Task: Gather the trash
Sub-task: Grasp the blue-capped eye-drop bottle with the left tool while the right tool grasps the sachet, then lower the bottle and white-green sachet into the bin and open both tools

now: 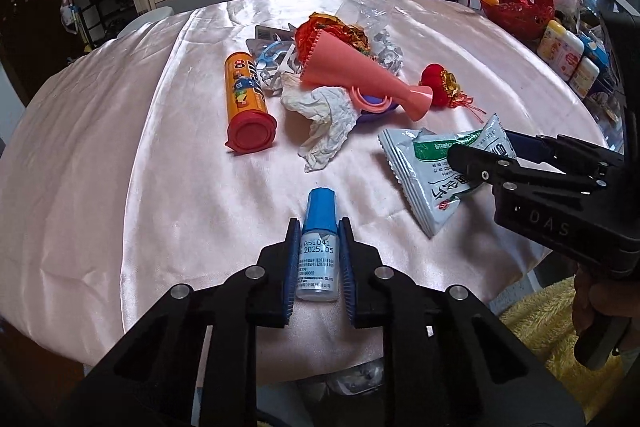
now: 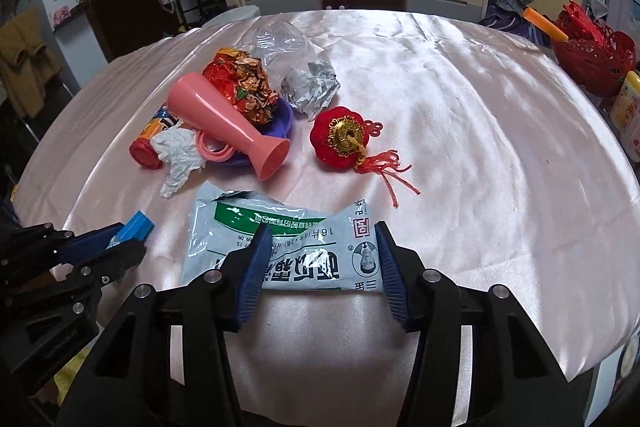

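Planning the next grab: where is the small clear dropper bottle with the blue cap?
Left wrist view: the small clear dropper bottle with the blue cap lies between the left gripper fingers, left of the white-green foil sachet.

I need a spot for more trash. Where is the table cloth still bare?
Bare: the wide stretch right of the red lantern ornament, and the cloth left of the orange tube. Crowded: around the pink vase.

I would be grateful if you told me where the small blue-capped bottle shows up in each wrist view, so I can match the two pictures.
Left wrist view: the small blue-capped bottle sits bottom centre, between the left gripper pads.
Right wrist view: only its blue cap shows, at the left edge, in that same gripper.
Shared landmark: the white-and-green packet, right of the bottle in both views.
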`<control>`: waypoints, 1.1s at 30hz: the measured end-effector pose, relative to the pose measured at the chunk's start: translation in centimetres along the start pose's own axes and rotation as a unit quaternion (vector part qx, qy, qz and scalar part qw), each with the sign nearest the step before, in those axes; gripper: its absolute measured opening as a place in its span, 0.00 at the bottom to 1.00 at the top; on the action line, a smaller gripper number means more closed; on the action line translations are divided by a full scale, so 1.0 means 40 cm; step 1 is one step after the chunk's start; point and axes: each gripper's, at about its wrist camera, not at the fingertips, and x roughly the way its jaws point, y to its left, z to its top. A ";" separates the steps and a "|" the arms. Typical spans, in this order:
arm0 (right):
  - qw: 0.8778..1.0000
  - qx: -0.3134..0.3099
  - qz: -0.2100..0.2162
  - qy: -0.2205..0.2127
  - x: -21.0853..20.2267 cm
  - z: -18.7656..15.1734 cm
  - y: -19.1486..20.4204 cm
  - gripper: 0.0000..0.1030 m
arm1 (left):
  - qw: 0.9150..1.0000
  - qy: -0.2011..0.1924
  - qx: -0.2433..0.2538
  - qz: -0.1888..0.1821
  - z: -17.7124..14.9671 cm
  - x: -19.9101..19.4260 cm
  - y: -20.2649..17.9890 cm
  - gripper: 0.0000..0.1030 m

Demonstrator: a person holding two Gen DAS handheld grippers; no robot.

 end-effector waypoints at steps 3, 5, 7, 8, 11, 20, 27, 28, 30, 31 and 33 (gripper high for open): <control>1.000 -0.001 0.008 0.001 -0.006 -0.005 0.001 0.45 | 1.000 0.001 -0.006 -0.015 -0.009 -0.006 0.001 0.17; 1.000 -0.005 0.013 0.003 -0.013 -0.013 0.005 0.38 | 1.000 0.003 -0.007 -0.021 -0.015 -0.011 0.000 0.17; 1.000 -0.002 0.028 0.006 -0.022 -0.021 0.009 0.31 | 1.000 0.004 -0.006 -0.026 -0.022 -0.015 -0.002 0.17; 1.000 -0.006 0.029 0.007 -0.027 -0.027 0.012 0.29 | 1.000 0.005 -0.006 -0.028 -0.026 -0.018 -0.003 0.17; 0.999 -0.001 0.041 0.011 -0.042 -0.046 0.016 0.27 | 0.999 0.009 -0.009 -0.040 -0.043 -0.030 -0.006 0.17; 0.999 0.001 0.049 0.013 -0.118 -0.126 0.026 0.25 | 0.998 0.015 -0.024 -0.064 -0.132 -0.091 -0.025 0.17; 0.998 -0.010 0.058 0.023 -0.165 -0.201 0.041 0.25 | 0.998 0.024 -0.021 -0.062 -0.224 -0.135 -0.053 0.17; 0.998 -0.012 0.059 0.027 -0.169 -0.213 0.043 0.25 | 0.998 0.025 -0.021 -0.060 -0.237 -0.139 -0.056 0.17; 0.997 -0.015 0.061 0.035 -0.172 -0.238 0.048 0.25 | 0.997 0.032 -0.022 -0.061 -0.260 -0.140 -0.061 0.17; 0.997 -0.015 0.061 0.041 -0.169 -0.253 0.049 0.25 | 0.997 0.036 -0.023 -0.063 -0.272 -0.137 -0.062 0.17; 0.996 -0.011 0.065 0.057 -0.155 -0.281 0.049 0.25 | 0.996 0.046 -0.030 -0.064 -0.297 -0.127 -0.061 0.17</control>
